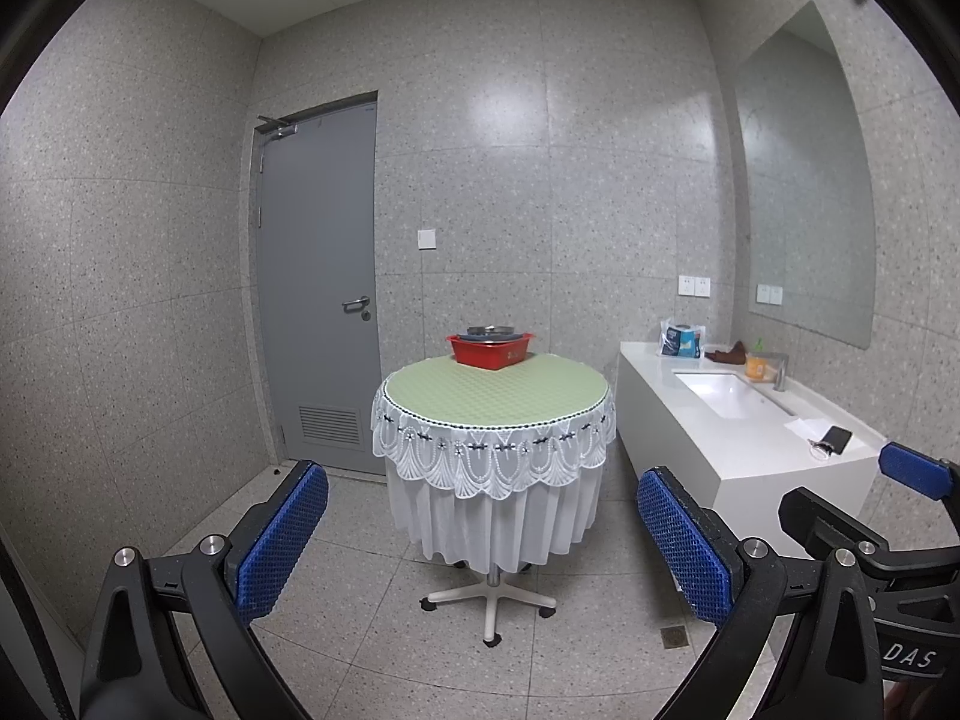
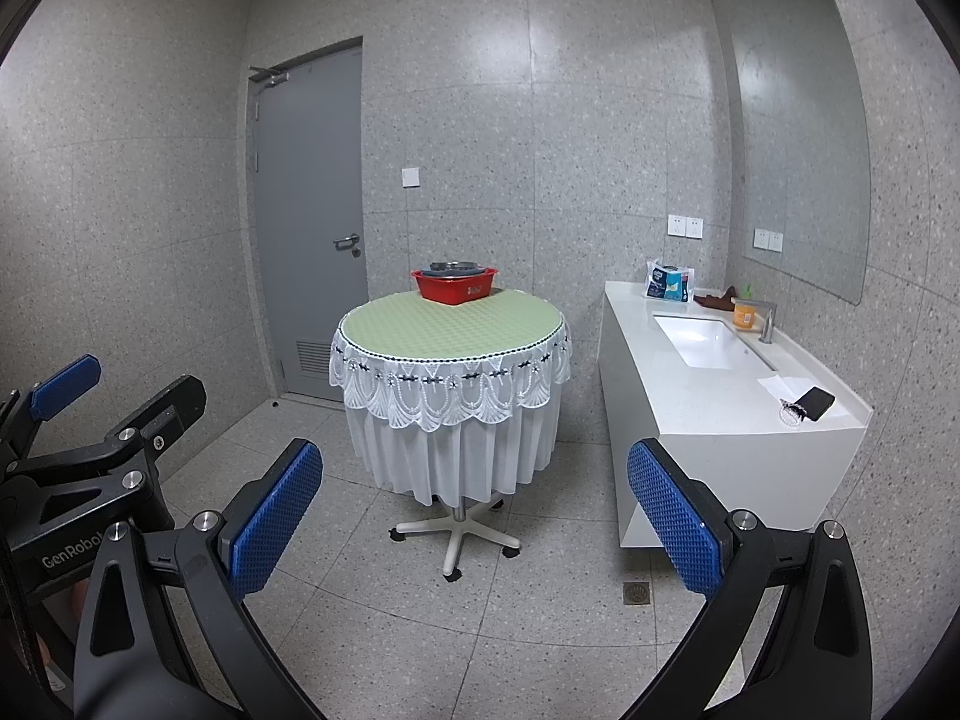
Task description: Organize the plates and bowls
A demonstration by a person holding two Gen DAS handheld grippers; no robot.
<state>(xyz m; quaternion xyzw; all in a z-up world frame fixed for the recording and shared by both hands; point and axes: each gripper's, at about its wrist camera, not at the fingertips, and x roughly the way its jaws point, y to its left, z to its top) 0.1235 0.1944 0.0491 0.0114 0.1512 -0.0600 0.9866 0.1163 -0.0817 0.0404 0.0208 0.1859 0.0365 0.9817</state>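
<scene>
Round table (image 1: 492, 402) (green-topped), red basin (image 1: 490, 350) on it

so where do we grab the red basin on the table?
Probably a long side wall just under the flared rim of the red basin, jaws coming down from above. It sits at the far edge of the round table with metal dishes stacked inside, so the interior looks too full for a finger.

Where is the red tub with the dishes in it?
The red tub sits at the far edge of the round table, near the back wall, in the middle of both views, with the grey door to its left.
</scene>
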